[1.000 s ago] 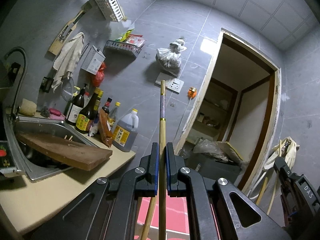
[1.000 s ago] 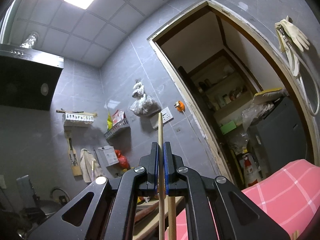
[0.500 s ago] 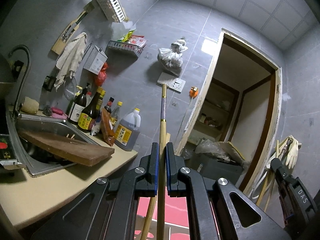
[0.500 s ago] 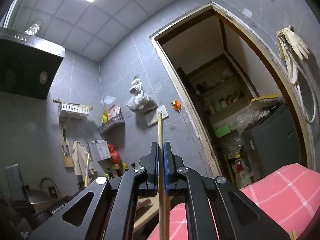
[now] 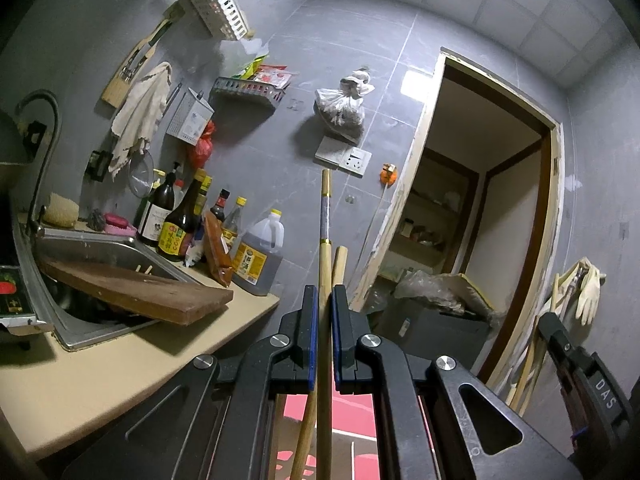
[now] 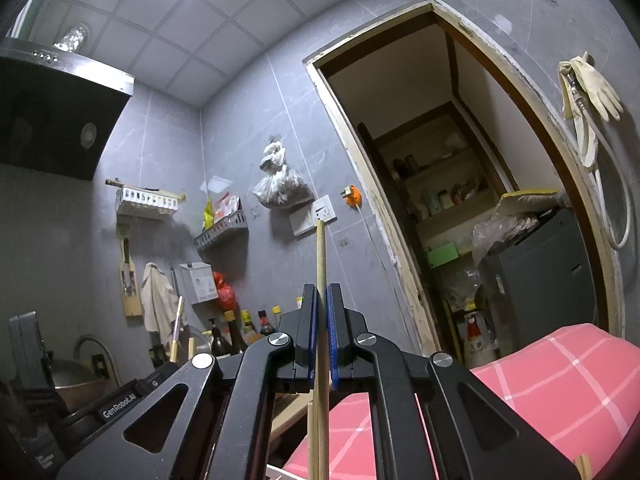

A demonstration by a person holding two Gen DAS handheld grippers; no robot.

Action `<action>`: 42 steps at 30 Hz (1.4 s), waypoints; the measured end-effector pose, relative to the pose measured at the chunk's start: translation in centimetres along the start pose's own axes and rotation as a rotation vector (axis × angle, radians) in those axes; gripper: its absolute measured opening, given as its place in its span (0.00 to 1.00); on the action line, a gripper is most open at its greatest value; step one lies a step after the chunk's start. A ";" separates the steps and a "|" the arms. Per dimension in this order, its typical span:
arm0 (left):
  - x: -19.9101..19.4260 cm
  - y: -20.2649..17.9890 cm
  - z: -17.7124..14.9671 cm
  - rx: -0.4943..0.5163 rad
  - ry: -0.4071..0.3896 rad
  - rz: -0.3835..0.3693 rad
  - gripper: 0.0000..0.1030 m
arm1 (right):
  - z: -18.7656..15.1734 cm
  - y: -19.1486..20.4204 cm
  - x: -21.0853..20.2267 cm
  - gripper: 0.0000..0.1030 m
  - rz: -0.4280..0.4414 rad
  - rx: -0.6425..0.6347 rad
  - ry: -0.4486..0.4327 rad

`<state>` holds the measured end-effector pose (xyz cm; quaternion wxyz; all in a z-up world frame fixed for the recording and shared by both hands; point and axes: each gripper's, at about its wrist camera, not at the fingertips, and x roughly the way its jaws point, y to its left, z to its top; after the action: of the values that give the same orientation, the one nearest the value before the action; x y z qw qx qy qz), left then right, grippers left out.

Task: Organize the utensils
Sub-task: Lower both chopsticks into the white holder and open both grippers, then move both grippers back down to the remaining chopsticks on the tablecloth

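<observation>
The left gripper [image 5: 323, 300] squeezed one chopstick [image 5: 325, 216] between its fingers, its length pointing straight ahead. The right gripper [image 6: 321, 300] pinched one plain chopstick [image 6: 320, 256], also pointing ahead.

Left gripper [image 5: 324, 304] and right gripper [image 6: 323, 300], black angular linkage frames, silver screws, blue-padded fingers [image 5: 312, 336], white "GenRobot.AI" lettering

Bottles [image 5: 176, 220], wooden board [image 5: 136, 292], hanging bag [image 5: 342, 108]
</observation>
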<state>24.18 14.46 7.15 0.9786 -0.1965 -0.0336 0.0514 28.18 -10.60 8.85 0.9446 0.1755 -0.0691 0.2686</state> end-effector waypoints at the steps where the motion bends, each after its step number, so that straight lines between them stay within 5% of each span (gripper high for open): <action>1: -0.1 -0.1 -0.2 0.014 0.003 0.002 0.04 | -0.1 0.0 0.0 0.03 -0.001 -0.001 0.003; 23: -0.5 0.0 -2.2 0.085 0.131 -0.003 0.06 | -0.2 1.0 -0.2 0.10 -0.009 -0.028 0.086; 27: -0.7 -0.1 -2.2 0.080 0.151 -0.019 0.14 | 0.3 1.3 -0.7 0.21 -0.009 -0.042 0.106; 32: -1.3 -0.5 -1.9 0.081 0.170 -0.036 0.23 | 1.1 1.5 -1.5 0.23 -0.019 -0.066 0.127; 42: -3.9 -2.7 -0.7 0.119 0.202 -0.052 0.51 | 4.0 0.8 -5.6 0.62 -0.038 -0.096 0.174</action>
<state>20.63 11.30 7.40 0.9879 -0.1413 0.0633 0.0076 22.90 -14.18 11.54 0.9593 0.1074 0.0041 0.2612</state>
